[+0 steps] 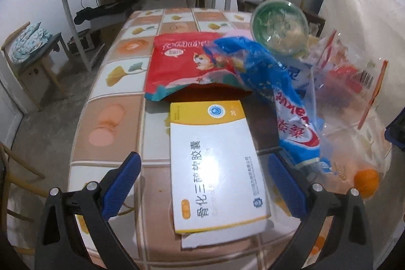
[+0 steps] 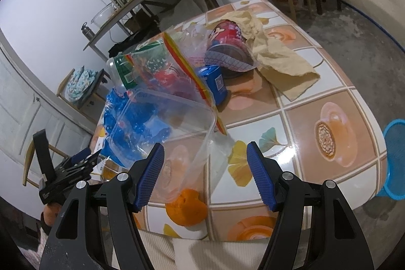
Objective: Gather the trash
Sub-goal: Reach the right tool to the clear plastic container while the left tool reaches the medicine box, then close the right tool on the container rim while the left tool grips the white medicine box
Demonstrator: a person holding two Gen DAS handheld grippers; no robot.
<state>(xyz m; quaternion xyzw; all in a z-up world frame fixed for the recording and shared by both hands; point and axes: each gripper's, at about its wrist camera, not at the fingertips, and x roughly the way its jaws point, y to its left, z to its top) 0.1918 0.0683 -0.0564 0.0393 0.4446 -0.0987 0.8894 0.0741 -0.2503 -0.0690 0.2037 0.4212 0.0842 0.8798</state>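
left tongs: my left gripper (image 1: 204,177) has its jaws wide apart, nothing pinched. blue pads stand either side of the white-yellow medicine box (image 1: 215,168), no contact w/ it.
right tongs: my right gripper (image 2: 205,175) is spread abt two-thirds, empty. a clear plastic tub (image 2: 167,128) and the orange peel (image 2: 186,206) sit in the gap betw the fingers but the pads don't press on either.
table: tiled-pattern top (image 1: 114,103), orange + leaf squares, trash spread over it.
med box: lies flat near the table's near edge, long side running away from me, flap end toward me.
red pouch: red snack bag (image 1: 187,65) w/ a cat print just beyond the box, its open mouth facing the box.
blue wrapper: crumpled blue bag (image 1: 265,82) draped over the red pouch's right side, trailing down to beside my left tongs' right pad.
cup: clear round cup w/ green rim (image 1: 279,27) tipped on its side at the back of the heap.
clear bag: see-thru bag w/ orange-red edge (image 2: 177,60) on top of the pile, red stuff inside, can't tell what.
can: red can (image 2: 227,42) on its side behind the bag, touching a crumpled beige cloth (image 2: 281,60).
bin: blue mesh basket (image 2: 395,158) on the floor, past the table's right edge.
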